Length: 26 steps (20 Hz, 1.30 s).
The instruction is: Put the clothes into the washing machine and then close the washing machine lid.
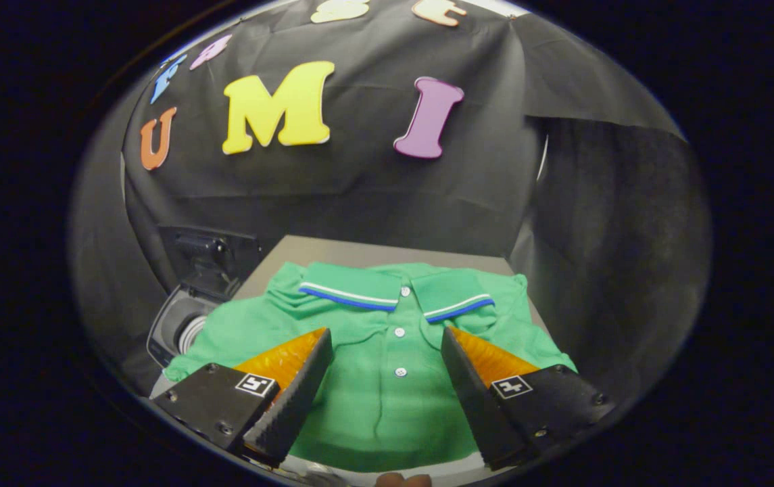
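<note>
A green polo shirt (pixel 387 379) with a striped collar and white buttons lies flat on a grey table (pixel 359 253). My gripper (pixel 387 335) hovers over its chest, open, one finger on each side of the button placket with nothing pinched between them. To the left of the shirt, beside the table, is the washing machine (pixel 180 325), its dark lid (pixel 207 260) raised and the drum opening partly visible.
Black cloth walls close in behind and on the right of the table. The table's far edge shows just beyond the shirt collar. A bit of a hand shows below the fingers at the near edge.
</note>
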Tool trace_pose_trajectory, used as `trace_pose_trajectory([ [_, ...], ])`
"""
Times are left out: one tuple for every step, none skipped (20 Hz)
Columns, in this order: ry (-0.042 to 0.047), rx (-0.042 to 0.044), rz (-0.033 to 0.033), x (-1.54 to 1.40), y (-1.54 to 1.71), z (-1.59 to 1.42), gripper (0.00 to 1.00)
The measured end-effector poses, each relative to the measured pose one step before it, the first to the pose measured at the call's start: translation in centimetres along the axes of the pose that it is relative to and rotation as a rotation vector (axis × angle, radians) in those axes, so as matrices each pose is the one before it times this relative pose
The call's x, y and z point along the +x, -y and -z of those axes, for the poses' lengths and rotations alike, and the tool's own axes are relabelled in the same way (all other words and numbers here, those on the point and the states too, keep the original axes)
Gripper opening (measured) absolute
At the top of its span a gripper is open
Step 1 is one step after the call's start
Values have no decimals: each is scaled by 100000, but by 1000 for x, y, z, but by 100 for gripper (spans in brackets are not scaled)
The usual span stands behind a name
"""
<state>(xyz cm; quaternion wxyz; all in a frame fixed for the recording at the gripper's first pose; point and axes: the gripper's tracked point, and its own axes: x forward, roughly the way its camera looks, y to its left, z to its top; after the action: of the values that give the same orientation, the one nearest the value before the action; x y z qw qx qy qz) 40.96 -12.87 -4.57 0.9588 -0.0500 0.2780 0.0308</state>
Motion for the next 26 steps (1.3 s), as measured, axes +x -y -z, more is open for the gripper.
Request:
trace_pose_trajectory([
  [-3594, -44, -240, 584, -76, 803, 100],
  [-3740, 245, -970, 257, -114, 811, 100],
  [2280, 1909, -200, 362, -182, -727, 100],
  [-3249, 1000, -749, -128, 75, 560, 100],
  [-1316, 2534, -578, 98, -160, 28, 99],
  [-2260, 3534, 504, 31, -58, 204, 98],
  [-1542, 2920, 1503, 32, -101, -1, 98],
  [-1821, -374, 778, 66, -7, 23, 99],
  [-620, -2301, -1119, -40, -26, -175, 98],
  [-1446, -1134, -2955, -36, -311, 64, 97],
  [-464, 1186, -1704, -383, -16, -213, 94],
  [852, 2688, -1555, 113, 485, -322, 65],
  [470, 4209, -1338, -56, 155, 137, 37],
  [-1412, 1060, -1484, -298, -155, -637, 8],
  [-1505, 2581, -508, -77, 64, -175, 7],
  [-1070, 2641, -668, 111, -3, -52, 7],
  [-730, 1681, -636, -156, -237, -232, 6],
  [1070, -80, 123, -722, -49, -518, 6],
  [2800, -1879, -336, -967, -280, -856, 6],
  [3194, -1365, -387, -1248, -375, -1059, 6],
  [2894, -116, -1492, -1160, -780, -1228, 6],
  [1998, 138, -2655, -1129, -1182, -936, 6],
  [2130, -58, -2816, -920, -1359, -1127, 6],
  [2852, -670, -2462, -785, -1323, -1282, 6],
  [2258, -1502, -1709, -759, -1172, -1033, 6],
  [2290, -1837, -1793, -719, -1137, -970, 6],
])
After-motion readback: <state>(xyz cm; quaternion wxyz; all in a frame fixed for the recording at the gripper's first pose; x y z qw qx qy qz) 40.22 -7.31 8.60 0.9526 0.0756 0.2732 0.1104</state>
